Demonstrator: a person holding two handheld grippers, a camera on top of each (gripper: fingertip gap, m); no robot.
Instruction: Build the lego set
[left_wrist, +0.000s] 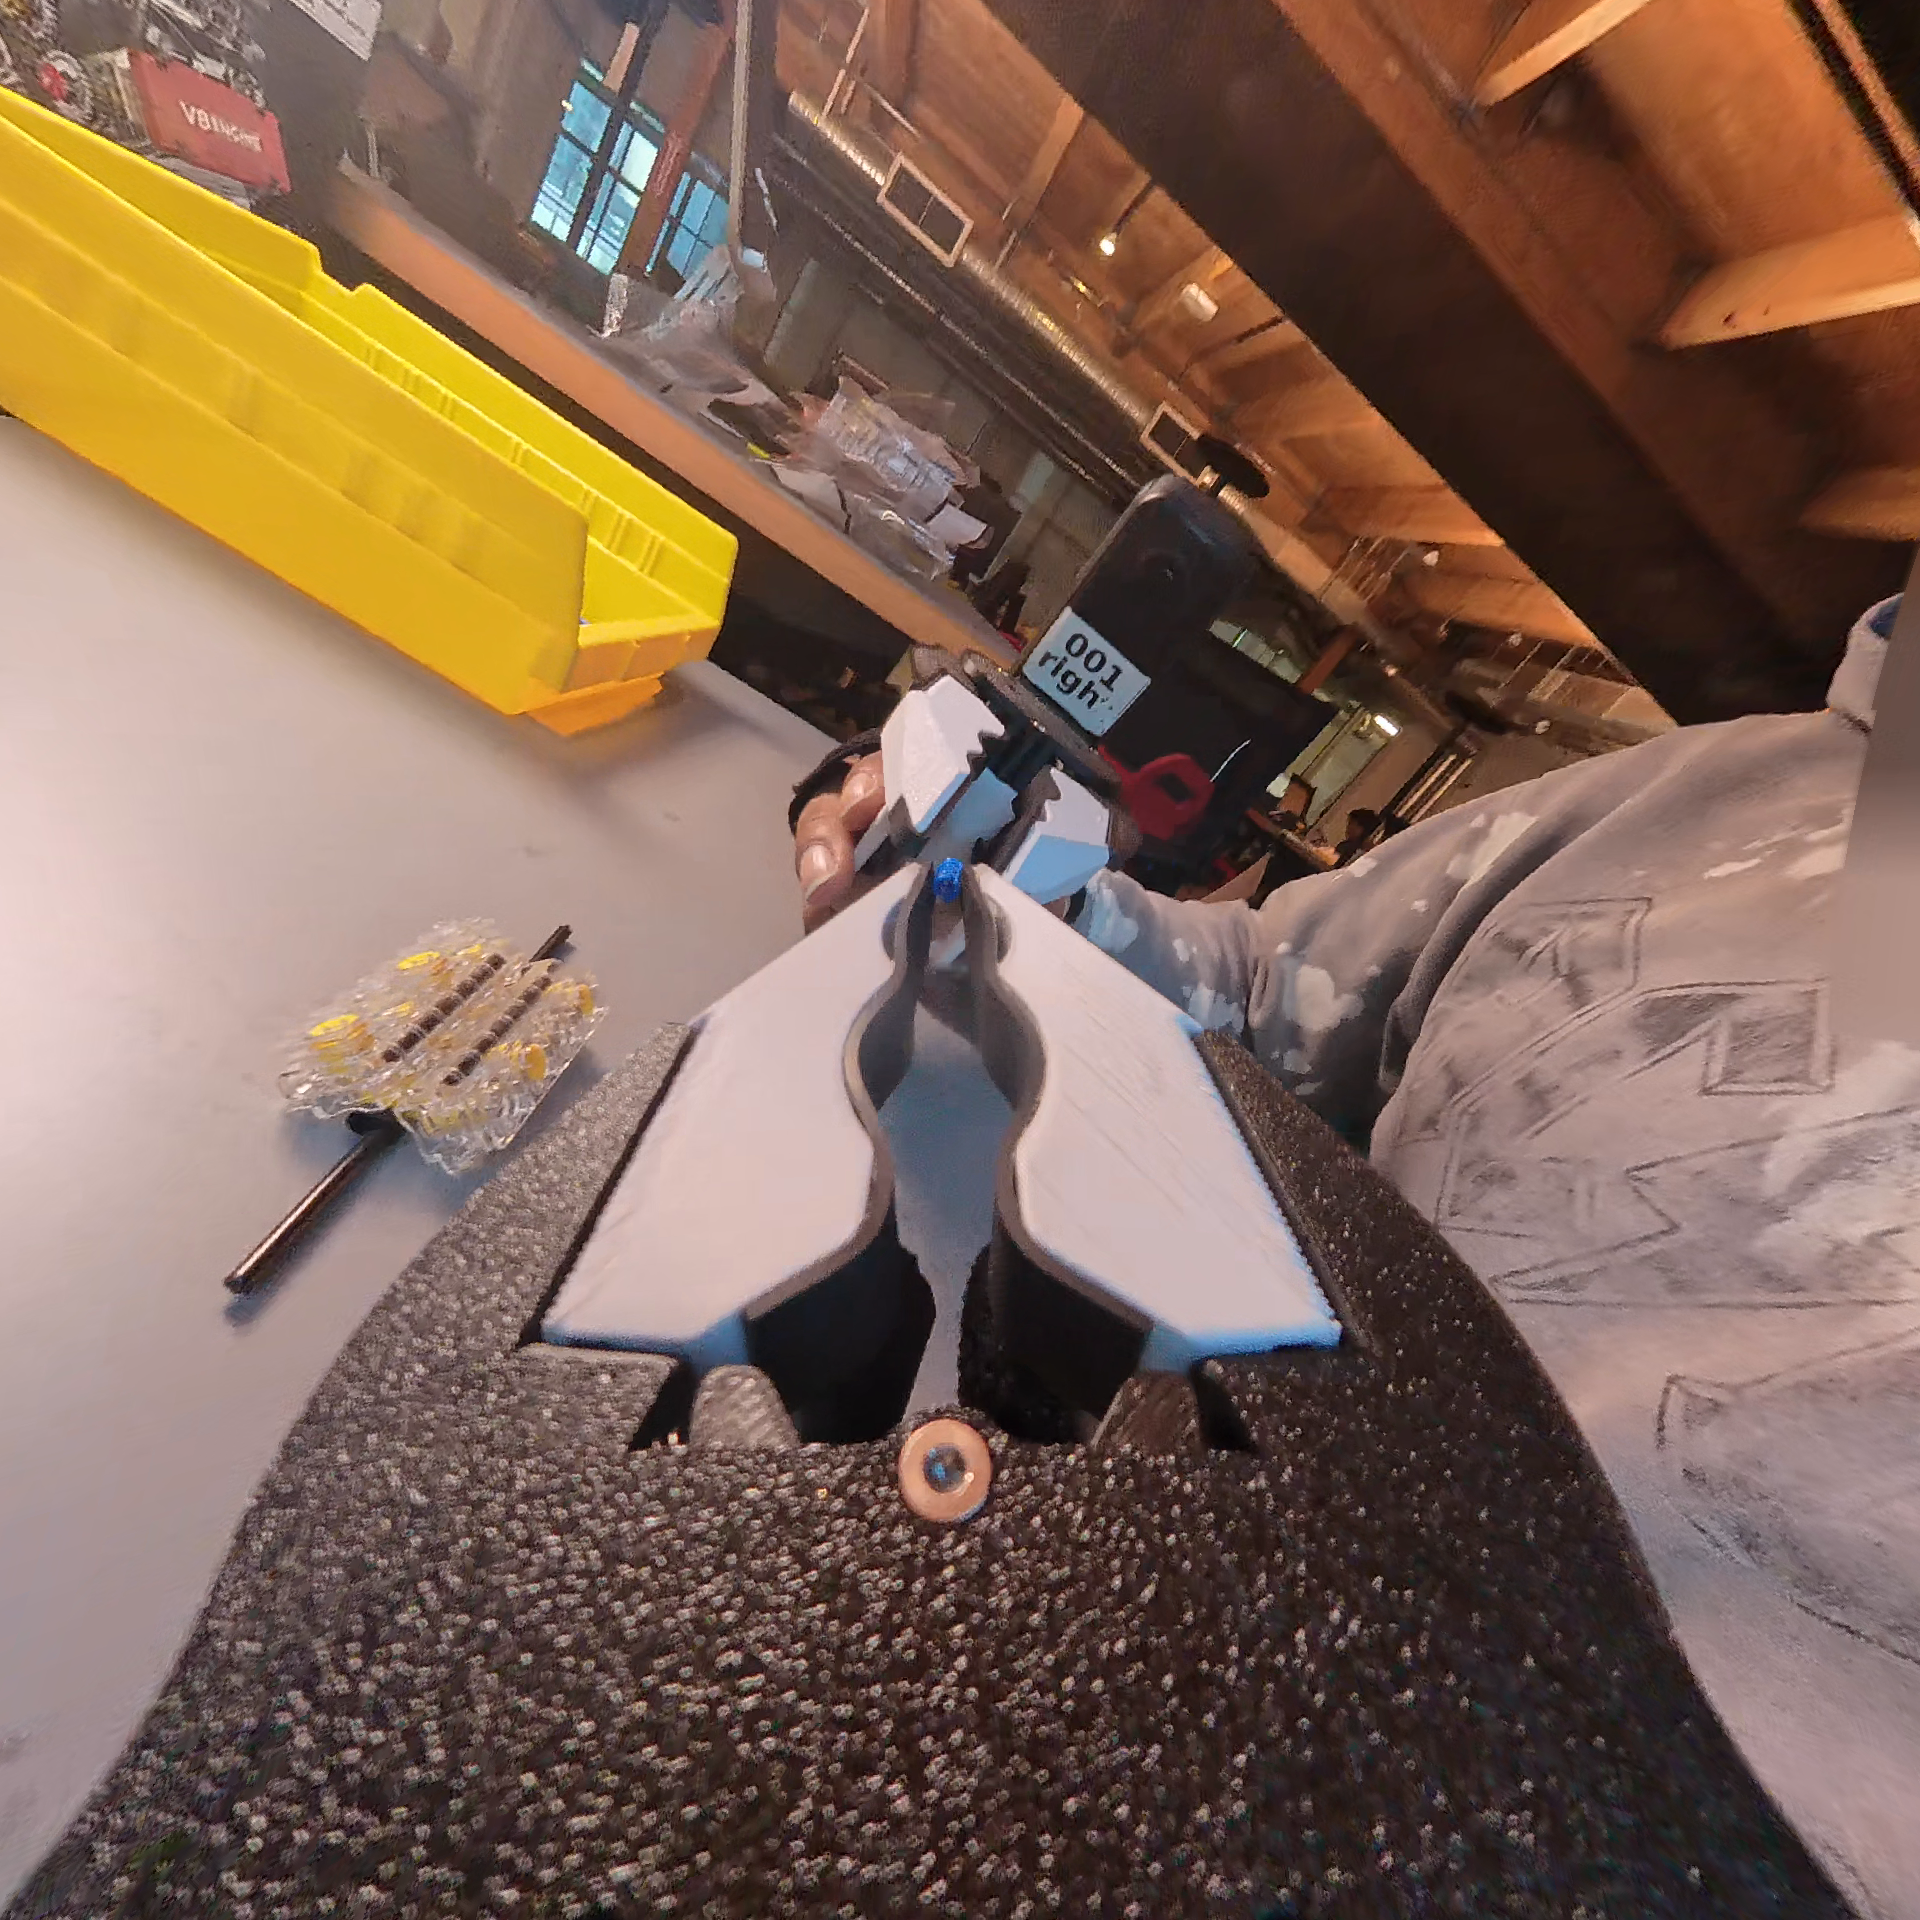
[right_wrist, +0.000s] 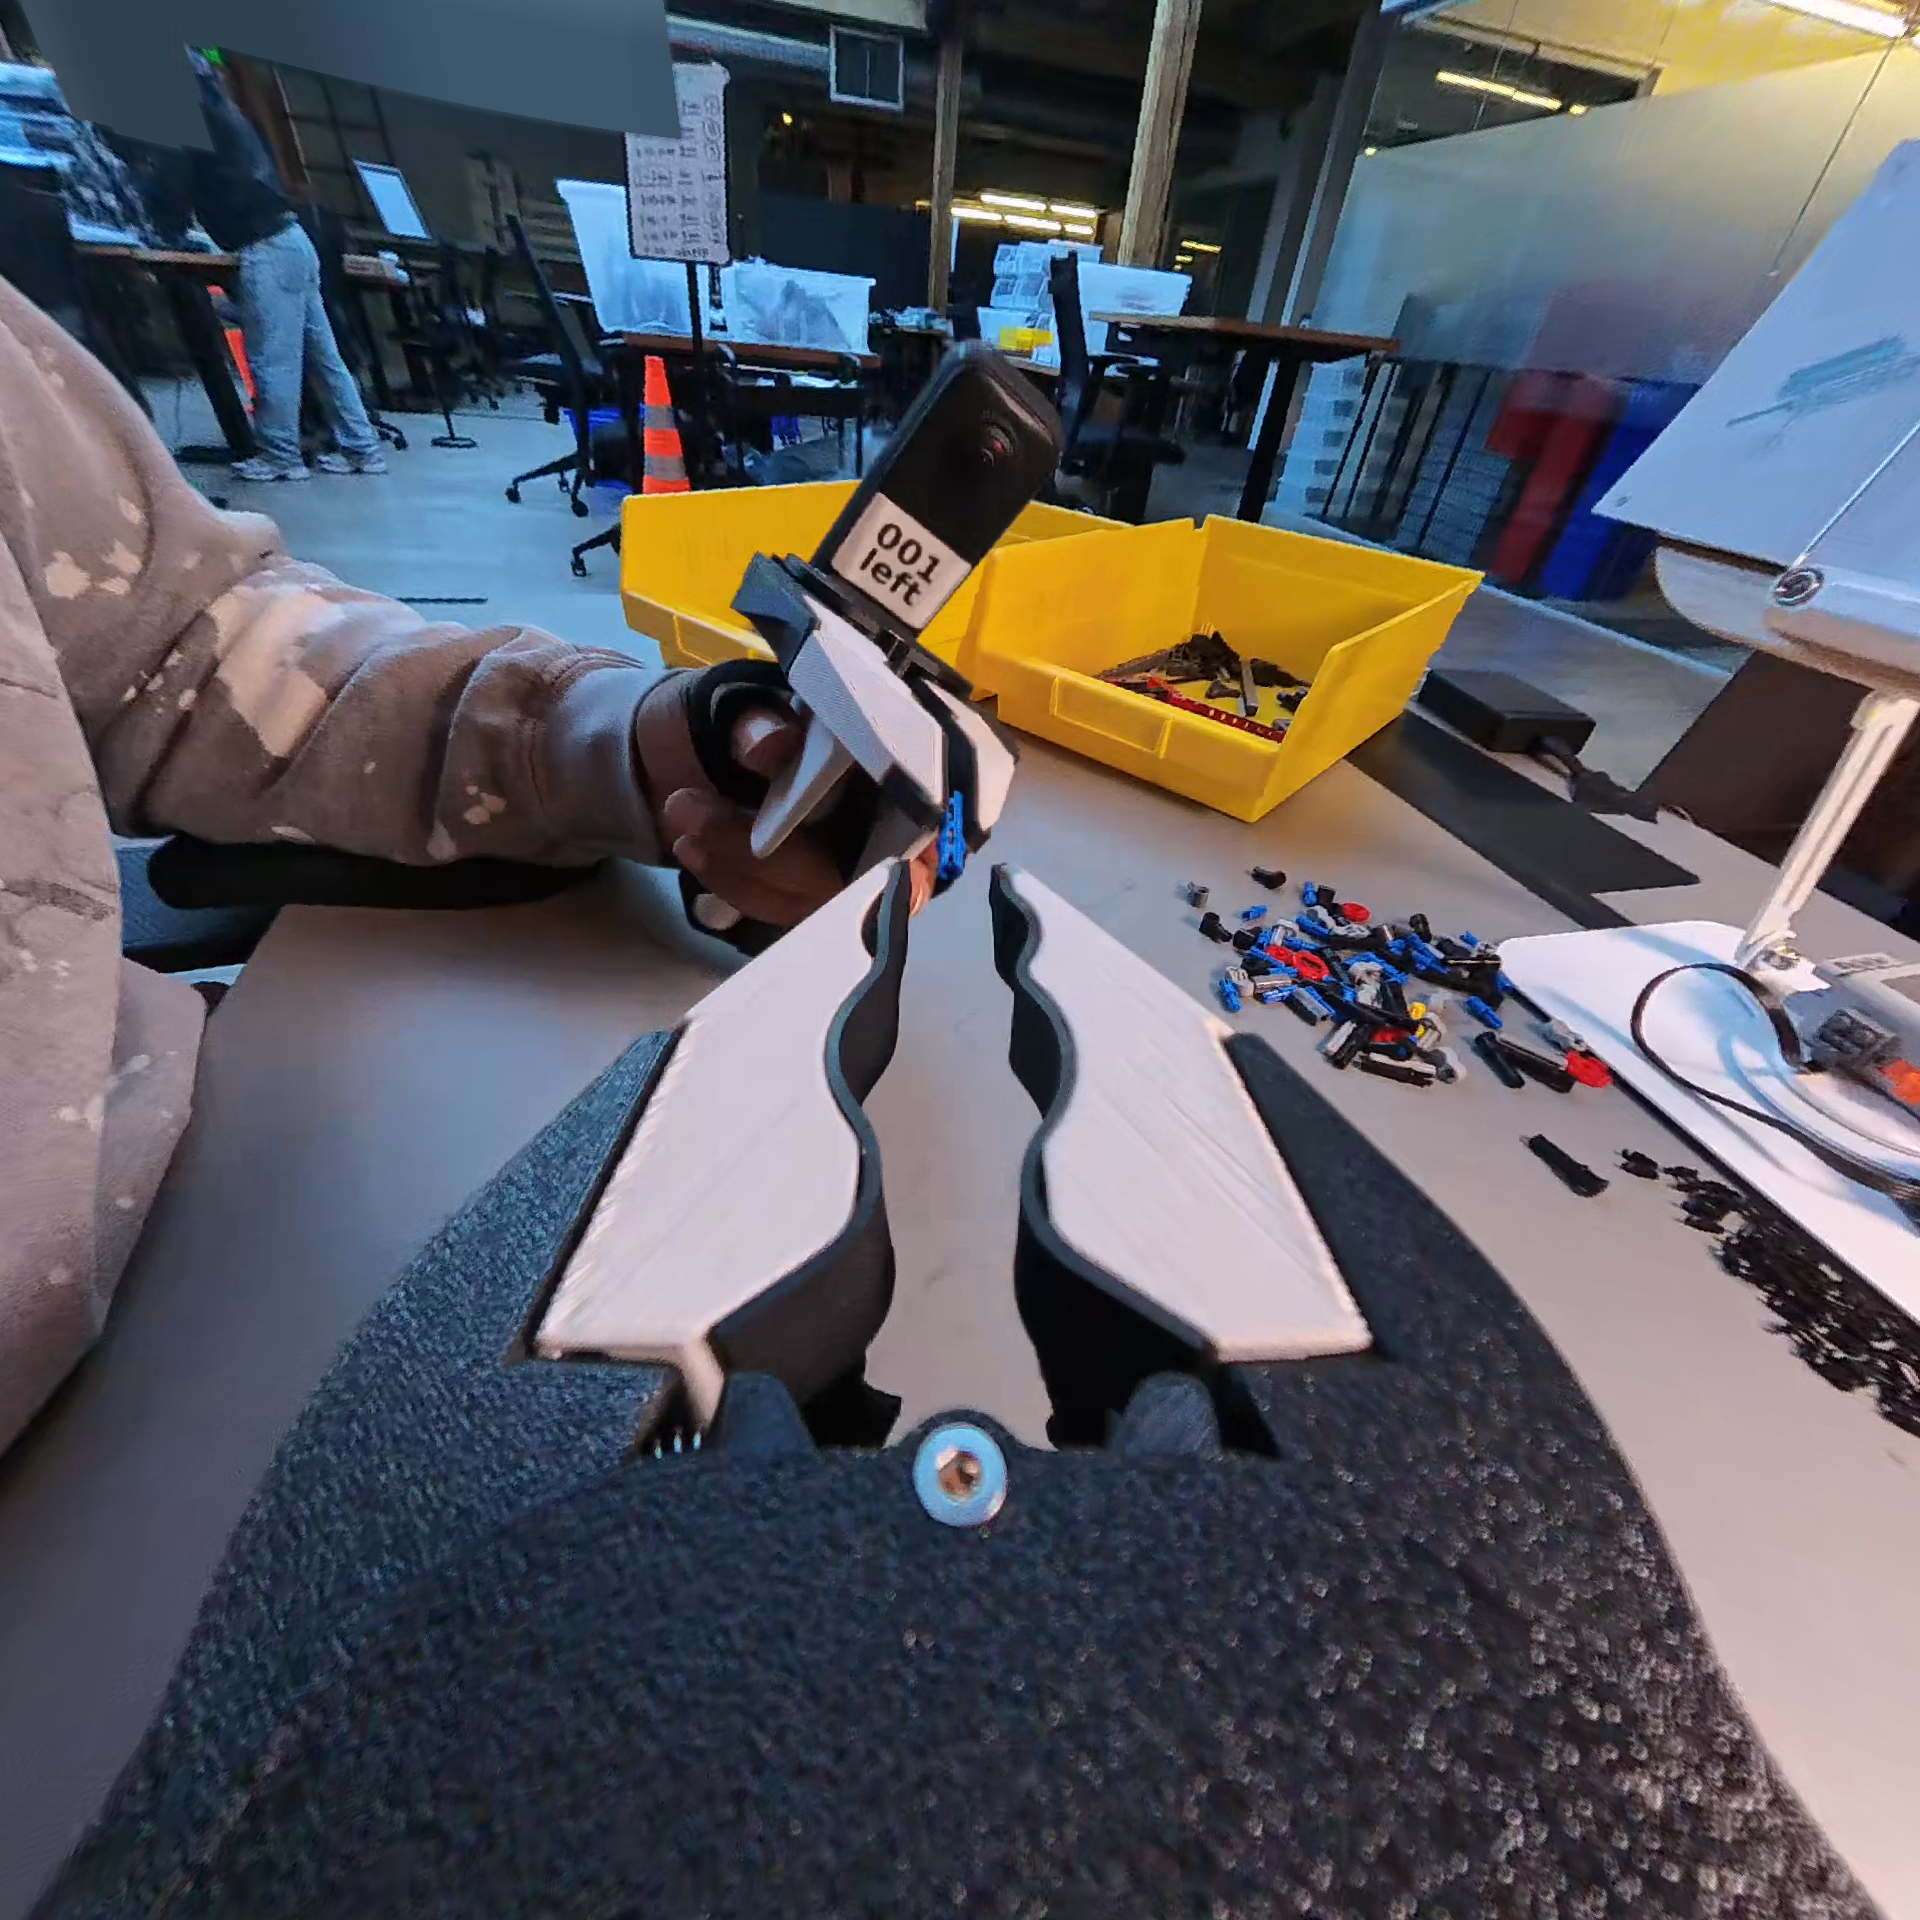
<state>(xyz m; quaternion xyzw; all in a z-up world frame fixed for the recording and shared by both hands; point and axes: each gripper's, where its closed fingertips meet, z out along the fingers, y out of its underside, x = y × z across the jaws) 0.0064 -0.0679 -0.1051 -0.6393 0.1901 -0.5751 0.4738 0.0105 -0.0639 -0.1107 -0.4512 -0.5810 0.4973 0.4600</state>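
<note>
We have the left tool (left_wrist: 940, 902) clamped on a small blue plastic peg (left_wrist: 947, 881), lifted off the grey table (left_wrist: 156, 831) toward the right tool (right_wrist: 948, 883), fingers apart alongside it.

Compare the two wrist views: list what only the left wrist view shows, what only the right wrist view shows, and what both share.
Only the left wrist view: a clear plastic bag lying on a thin black rod, and the ceiling beams.

Only the right wrist view: a pile of small loose parts, dark parts inside a bin, a traffic cone and a lamp base.

Both: the left gripper pinching a small blue piece, the open right gripper, yellow bins and the grey table.
</note>
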